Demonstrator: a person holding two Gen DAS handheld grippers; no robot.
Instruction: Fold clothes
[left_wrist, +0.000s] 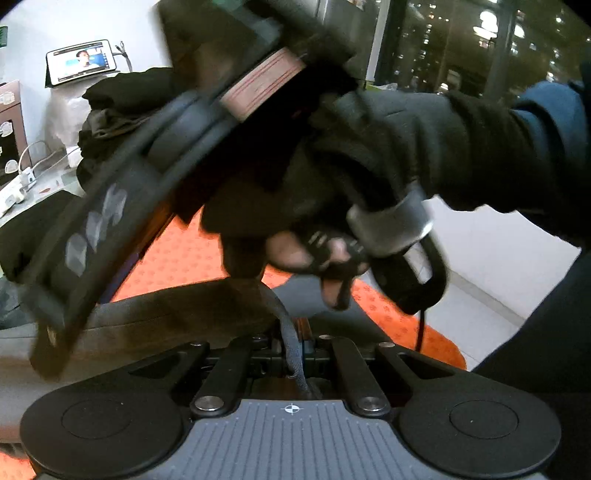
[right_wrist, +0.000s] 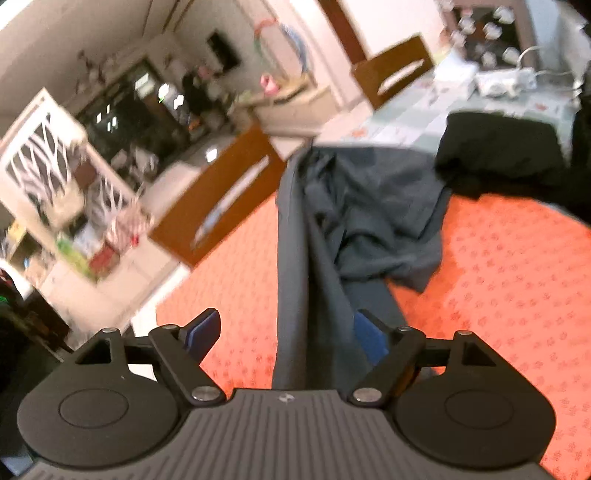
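Right gripper (right_wrist: 284, 336): black linkage arms, ribbed grey housing, blue pads; the left pad (right_wrist: 203, 332) shows clear. Jaws stand wide apart. A dark slate-grey woven garment (right_wrist: 369, 221) runs up between them from 6 o'clock, drawn into a taut, smooth band at the near end; it lies against the right pad, the left pad stands clear of it, so it is not pinched.

Garment, far end: loose, matt, heavily creased heap toward 1 o'clock, resting on an orange cloth with a small repeated darker print (right_wrist: 498, 266).

Left gripper (left_wrist: 293, 354): same black-and-grey build. Jaws drawn fully together; a dark strip of fabric runs up from them, and whether it is pinched cannot be told.

Obstruction, left wrist view: the other handheld gripper unit (left_wrist: 122, 206), blurred, black, curved, with a pink-banded cylinder, crosses from 8 to 12 o'clock. A hand in a black knitted fingerless glove (left_wrist: 388, 147) with a blue sleeve grips it, filling the centre to 3 o'clock.

Surroundings:
- Stack of folded black clothes (left_wrist: 122, 107), 10 o'clock.
- Propped tablet with lit screen (left_wrist: 81, 61), 10 o'clock.
- Black folded cloth (right_wrist: 498, 147), 2 o'clock, on a pale checked tablecloth (right_wrist: 413, 110).
- Brown wooden chair backs with slot cut-outs (right_wrist: 229, 192), 10 to 12 o'clock.
- White lattice shelf unit (right_wrist: 40, 155), 9 o'clock, blurred.
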